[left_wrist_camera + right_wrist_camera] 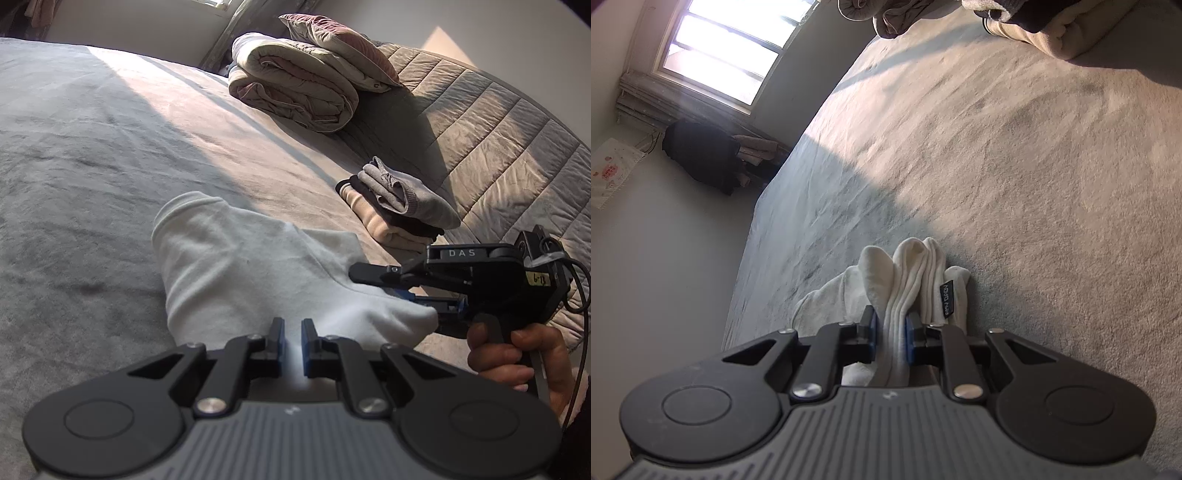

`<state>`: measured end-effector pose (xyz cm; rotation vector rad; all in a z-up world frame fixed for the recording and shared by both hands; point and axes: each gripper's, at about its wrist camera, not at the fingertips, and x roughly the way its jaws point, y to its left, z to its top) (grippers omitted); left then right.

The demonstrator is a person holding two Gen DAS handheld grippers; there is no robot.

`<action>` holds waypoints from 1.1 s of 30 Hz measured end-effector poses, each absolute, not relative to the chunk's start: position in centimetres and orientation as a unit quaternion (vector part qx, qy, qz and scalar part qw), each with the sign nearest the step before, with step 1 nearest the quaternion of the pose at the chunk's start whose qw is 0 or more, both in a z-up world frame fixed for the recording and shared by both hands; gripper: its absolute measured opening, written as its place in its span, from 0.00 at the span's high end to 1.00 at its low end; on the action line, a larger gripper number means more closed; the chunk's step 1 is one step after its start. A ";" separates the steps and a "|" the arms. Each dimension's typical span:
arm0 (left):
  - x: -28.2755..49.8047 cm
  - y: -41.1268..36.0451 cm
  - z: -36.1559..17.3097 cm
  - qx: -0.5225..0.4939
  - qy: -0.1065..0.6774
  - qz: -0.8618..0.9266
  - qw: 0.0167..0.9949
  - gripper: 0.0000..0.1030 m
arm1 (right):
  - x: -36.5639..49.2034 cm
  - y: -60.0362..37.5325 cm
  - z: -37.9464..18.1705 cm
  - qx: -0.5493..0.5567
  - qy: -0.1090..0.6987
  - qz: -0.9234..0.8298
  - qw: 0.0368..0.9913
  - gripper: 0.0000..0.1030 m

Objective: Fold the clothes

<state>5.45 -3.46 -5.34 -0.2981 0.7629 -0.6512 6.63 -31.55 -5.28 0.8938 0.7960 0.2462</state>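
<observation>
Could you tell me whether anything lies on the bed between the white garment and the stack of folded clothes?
Nothing visible does: only bare grey bedspread separates the white cotton garment from the folded stack.

garment [258, 266]: white, plain; ribbed hem, black tag with pale lettering
bedspread [92, 155]: grey, plain, warm beige where sunlit
grippers [293, 341]: black, with blue pads [909, 341], grey ribbed body
quilt [498, 140]: grey-brown, stitched in rectangular panels
duvet [295, 92]: beige outside, dusty pink inside
pillow [340, 48]: dusty pink and grey
folded stack [399, 210]: grey top, black middle, beige bottom
walls [646, 277]: white
</observation>
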 end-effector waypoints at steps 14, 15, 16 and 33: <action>5.0 -4.8 -5.6 -0.125 0.356 -0.318 0.870 0.92 | 4.5 -27.2 -1.1 0.192 0.279 0.131 0.932 0.66; 5.0 -4.8 -5.6 -0.124 0.356 -0.319 0.870 0.92 | 4.6 -26.8 -1.2 0.180 0.279 0.141 0.933 0.66; 5.1 -4.8 -5.6 -0.125 0.356 -0.319 0.869 0.92 | 4.5 -26.6 -1.3 0.169 0.282 0.147 0.933 0.66; 5.1 -5.3 -5.7 -0.118 0.352 -0.327 0.869 0.92 | 4.6 -25.1 -4.4 0.060 0.314 0.148 0.936 0.70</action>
